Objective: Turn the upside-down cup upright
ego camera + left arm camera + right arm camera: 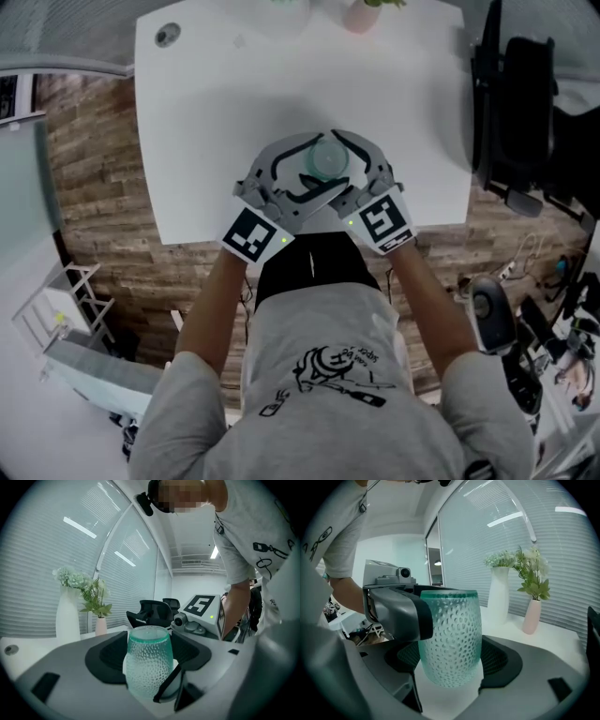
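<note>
A dimpled, teal-tinted glass cup (328,159) stands on the white table (216,112), close to the table's near edge and roughly midway along it. The end of the cup with the darker teal band faces up and the rounder, narrower end sits toward the tabletop. I cannot tell which end is the mouth.

The left gripper (314,169), grey with black pads, reaches in over the table's near edge from the left, and the right gripper (342,164) reaches in from the right. Together their curved jaws form a ring around the cup. In both gripper views the jaws are spread wide, with the cup between the pads. Slivers of white tabletop show at the cup's sides, so the pads are not pinching it.

At the table's far edge stand a tall white vase of pale flowers (499,592) and a small pink vase with green leaves (530,616). A black office chair (511,103) sits off the table's right side.
</note>
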{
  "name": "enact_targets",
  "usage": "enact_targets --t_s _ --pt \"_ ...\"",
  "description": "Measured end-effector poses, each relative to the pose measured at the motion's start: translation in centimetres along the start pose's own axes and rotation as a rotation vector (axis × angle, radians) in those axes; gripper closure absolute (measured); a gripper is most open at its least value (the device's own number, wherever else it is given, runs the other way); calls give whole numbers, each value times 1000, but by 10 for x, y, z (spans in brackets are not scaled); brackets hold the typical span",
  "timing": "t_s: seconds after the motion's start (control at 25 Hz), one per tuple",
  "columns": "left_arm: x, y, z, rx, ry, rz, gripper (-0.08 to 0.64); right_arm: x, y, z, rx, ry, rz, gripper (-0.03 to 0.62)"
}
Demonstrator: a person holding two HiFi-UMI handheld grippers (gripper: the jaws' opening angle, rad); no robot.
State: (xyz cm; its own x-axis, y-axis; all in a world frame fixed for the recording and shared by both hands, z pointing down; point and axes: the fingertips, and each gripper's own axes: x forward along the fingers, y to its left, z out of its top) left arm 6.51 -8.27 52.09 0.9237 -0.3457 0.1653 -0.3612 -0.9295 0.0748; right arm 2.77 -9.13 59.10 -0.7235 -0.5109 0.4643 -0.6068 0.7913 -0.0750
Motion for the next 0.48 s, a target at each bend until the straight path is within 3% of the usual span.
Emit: enact_targets --t_s 0.48 --pt "5 4 -28 15 7 13 265 16 -2 -27 -19 45 11 209"
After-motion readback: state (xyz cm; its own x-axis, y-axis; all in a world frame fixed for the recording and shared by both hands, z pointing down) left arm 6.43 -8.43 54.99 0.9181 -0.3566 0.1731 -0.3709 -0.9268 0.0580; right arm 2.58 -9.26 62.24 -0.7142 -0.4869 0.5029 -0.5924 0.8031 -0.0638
